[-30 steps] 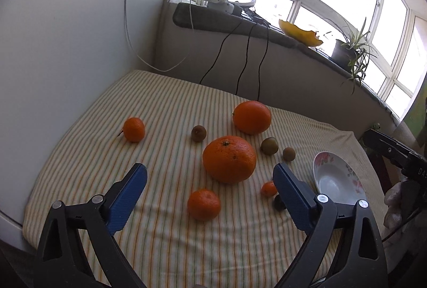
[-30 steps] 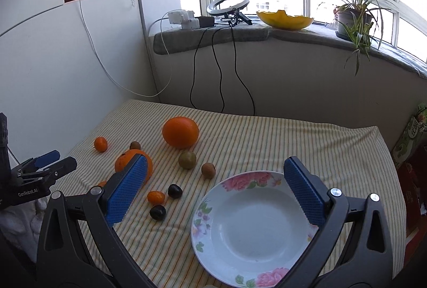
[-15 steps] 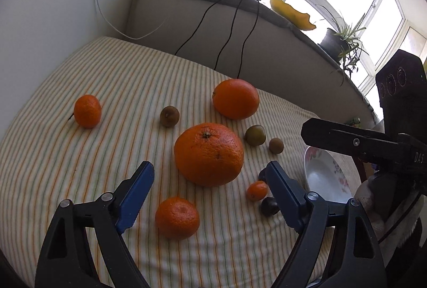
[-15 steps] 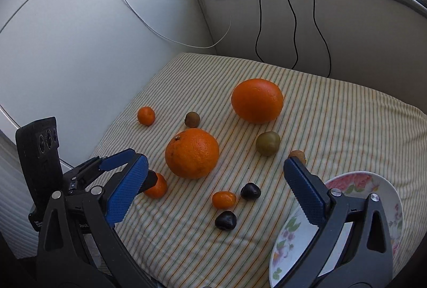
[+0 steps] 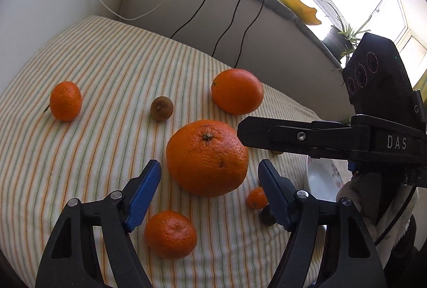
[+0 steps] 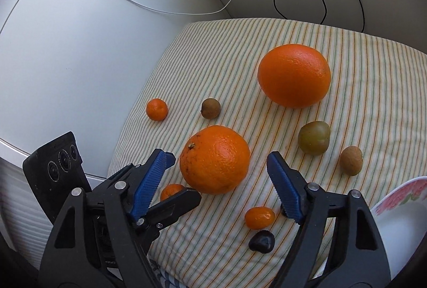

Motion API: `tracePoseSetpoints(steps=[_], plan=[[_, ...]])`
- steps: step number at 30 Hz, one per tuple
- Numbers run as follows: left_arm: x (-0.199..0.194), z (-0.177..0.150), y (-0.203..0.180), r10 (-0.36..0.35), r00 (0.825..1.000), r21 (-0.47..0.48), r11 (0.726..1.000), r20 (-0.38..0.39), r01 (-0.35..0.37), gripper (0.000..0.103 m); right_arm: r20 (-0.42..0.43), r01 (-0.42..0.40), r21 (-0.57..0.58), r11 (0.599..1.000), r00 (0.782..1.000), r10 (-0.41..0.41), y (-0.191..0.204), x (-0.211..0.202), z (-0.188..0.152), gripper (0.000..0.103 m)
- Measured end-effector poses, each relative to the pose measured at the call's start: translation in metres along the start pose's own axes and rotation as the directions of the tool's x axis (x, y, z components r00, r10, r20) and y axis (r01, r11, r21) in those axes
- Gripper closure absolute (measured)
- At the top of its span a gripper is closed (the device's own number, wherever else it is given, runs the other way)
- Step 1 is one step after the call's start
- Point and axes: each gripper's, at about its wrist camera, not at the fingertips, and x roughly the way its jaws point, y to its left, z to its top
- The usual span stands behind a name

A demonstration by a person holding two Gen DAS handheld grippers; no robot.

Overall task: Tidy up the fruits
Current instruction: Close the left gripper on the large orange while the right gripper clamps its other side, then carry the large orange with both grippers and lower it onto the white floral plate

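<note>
- Both grippers are crowding the same fruit: the big bumpy orange (image 5: 206, 157) in the middle of the striped tablecloth (image 5: 106, 79).
- Left gripper (image 5: 209, 182) has its jaws spread wide with nothing held. The big orange sits between the blue pads (image 5: 144, 189), just past the tips, and I can't see either pad touching it.
- Right gripper (image 6: 217, 181) is also wide open and empty, framing that same orange (image 6: 214, 162) from the other side. In the left wrist view its black arm reaches in from the right, with the tip just at the orange's right shoulder.
- A smoother orange (image 5: 237, 91) sits farther back, apart from the big one.
- Small mandarins: one far left (image 5: 65, 100), one near, just under the left gripper (image 5: 170, 234).
- A brown longan-looking fruit (image 5: 161, 108) lies between the far-left mandarin and the smooth orange.
- In the right wrist view, a greenish fruit (image 6: 313, 137) and a tan oval one (image 6: 350, 157) lie to the right of the big orange.
- Nearer the camera there's a kumquat (image 6: 259, 217) and a dark, almost black fruit (image 6: 261, 241) just beside it.
- The floral plate (image 6: 395, 224) is at the near right edge, nothing visible on the part that shows.
</note>
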Motion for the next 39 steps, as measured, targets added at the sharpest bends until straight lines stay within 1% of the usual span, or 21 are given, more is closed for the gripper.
tracePoseSetpoints(steps=[1, 5, 9, 13, 18, 19, 20, 24, 28, 39], plan=[[0.001, 0.001, 0.001, 0.001, 1.0, -0.004, 1.0, -0.004, -0.001, 0.029, -0.009, -0.002, 0.002, 1.0, 1.0, 0.002, 0.0, 0.004, 0.001, 0.026], [0.007, 0.003, 0.001, -0.003, 1.0, -0.015, 1.0, -0.018, 0.003, 0.029, -0.03, 0.02, -0.003, 1.0, 0.999, -0.021, 0.001, 0.014, 0.005, 0.027], [0.013, 0.006, 0.0, -0.008, 1.0, -0.014, 1.0, -0.03, 0.008, 0.03, -0.052, 0.015, 0.016, 1.0, 0.999, -0.014, -0.003, 0.028, 0.011, 0.027], [0.016, 0.006, 0.001, -0.011, 0.999, -0.015, 1.0, -0.04, 0.011, 0.034, -0.074, 0.006, 0.033, 0.999, 0.997, -0.004, -0.006, 0.038, 0.013, 0.033], [0.017, 0.005, 0.0, 0.004, 0.999, -0.001, 1.0, -0.042, -0.004, 0.034, -0.087, -0.015, 0.061, 0.998, 0.996, 0.021, -0.006, 0.043, 0.013, 0.034], [0.017, 0.005, 0.0, 0.006, 0.999, 0.003, 1.0, -0.042, -0.006, 0.034, -0.088, -0.023, 0.063, 0.998, 0.996, 0.028, -0.008, 0.043, 0.013, 0.037], [0.016, 0.005, 0.001, 0.008, 0.999, 0.008, 1.0, -0.041, -0.008, 0.034, -0.089, -0.028, 0.063, 0.998, 0.995, 0.033, -0.007, 0.043, 0.013, 0.038], [0.014, 0.005, 0.001, 0.017, 0.999, 0.017, 1.0, -0.038, -0.016, 0.034, -0.089, -0.027, 0.06, 0.998, 0.996, 0.033, -0.009, 0.042, 0.014, 0.039], [0.012, 0.003, -0.001, 0.023, 0.999, 0.019, 1.0, -0.031, -0.022, 0.034, -0.083, -0.028, 0.058, 0.998, 0.996, 0.033, -0.008, 0.033, 0.008, 0.039], [0.004, 0.0, -0.018, 0.022, 1.0, 0.047, 0.999, -0.01, -0.021, 0.034, -0.053, -0.033, 0.06, 0.998, 0.998, 0.036, -0.008, 0.016, -0.001, 0.04]])
